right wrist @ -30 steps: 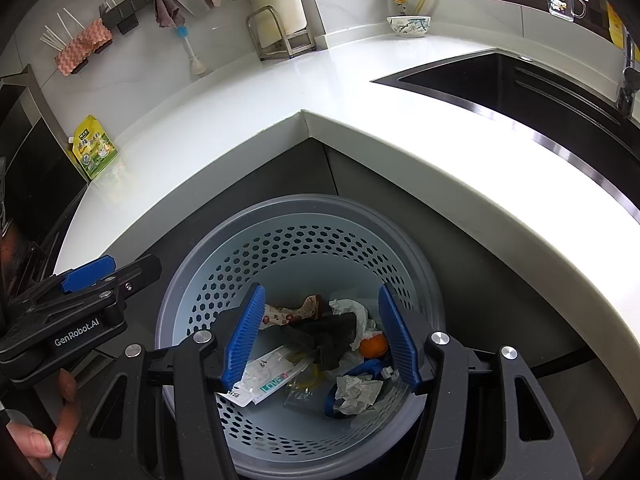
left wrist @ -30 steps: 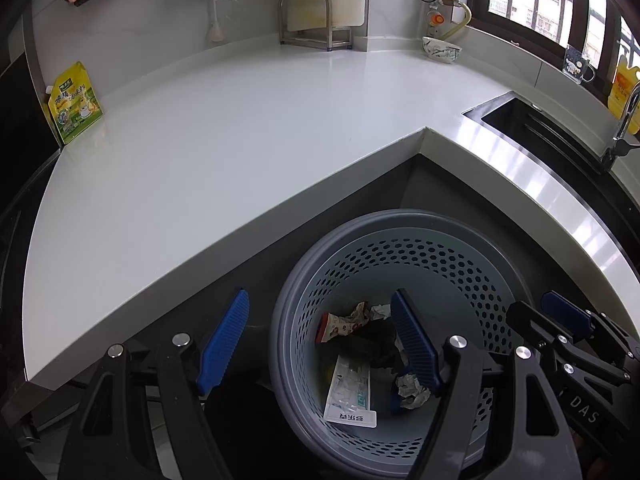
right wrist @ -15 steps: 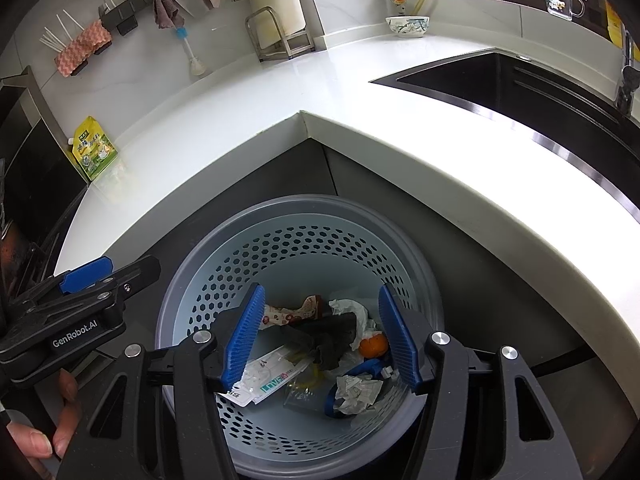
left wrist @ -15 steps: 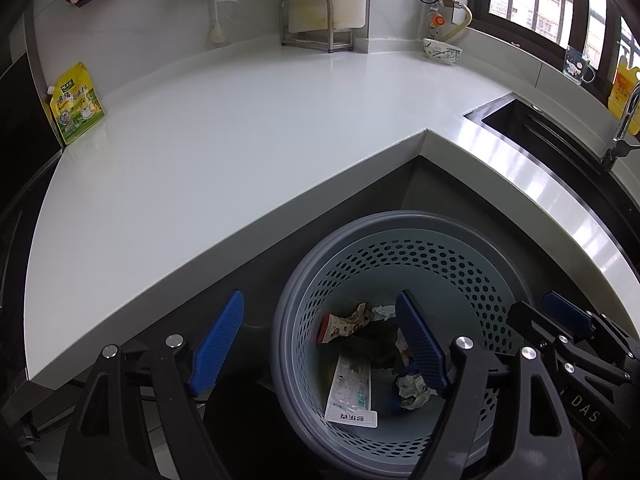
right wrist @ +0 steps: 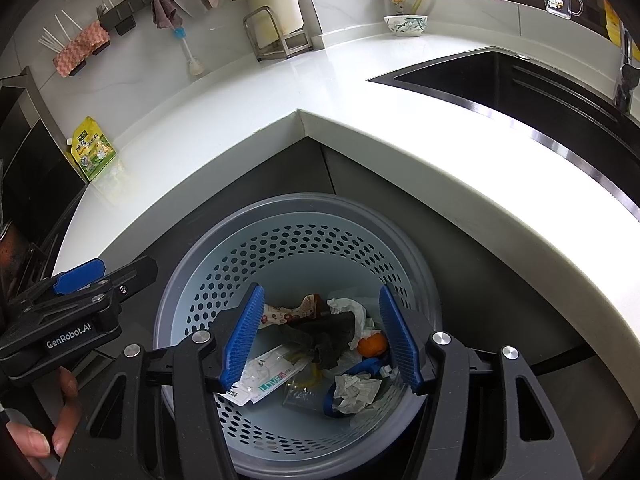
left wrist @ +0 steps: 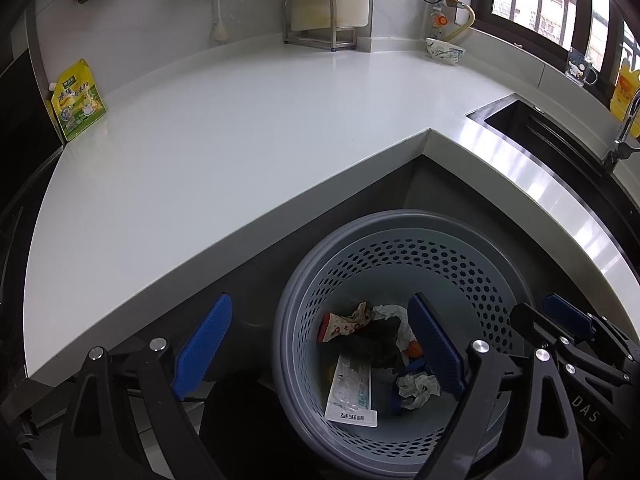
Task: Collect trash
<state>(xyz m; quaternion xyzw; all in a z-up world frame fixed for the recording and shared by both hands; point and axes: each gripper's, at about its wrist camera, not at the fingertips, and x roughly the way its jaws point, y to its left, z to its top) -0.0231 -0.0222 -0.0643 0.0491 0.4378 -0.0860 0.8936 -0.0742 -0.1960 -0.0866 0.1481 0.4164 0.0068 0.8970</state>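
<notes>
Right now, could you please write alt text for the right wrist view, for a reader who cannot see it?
The right gripper hangs open and empty over a grey perforated trash basket holding wrappers, crumpled paper and a small orange fruit. The left gripper is at the left edge. Behind, a white corner countertop and a dark sink.

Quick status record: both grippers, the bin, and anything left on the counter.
left gripper: opening, nothing between its fingers, above the bin's left rim
right gripper: open, empty, over the bin
bin: perforated, on the floor in the counter's corner; holds wrappers, crumpled paper, a dark rag, an orange bit
counter: yellow pouch at far left, bowl near the window
</notes>
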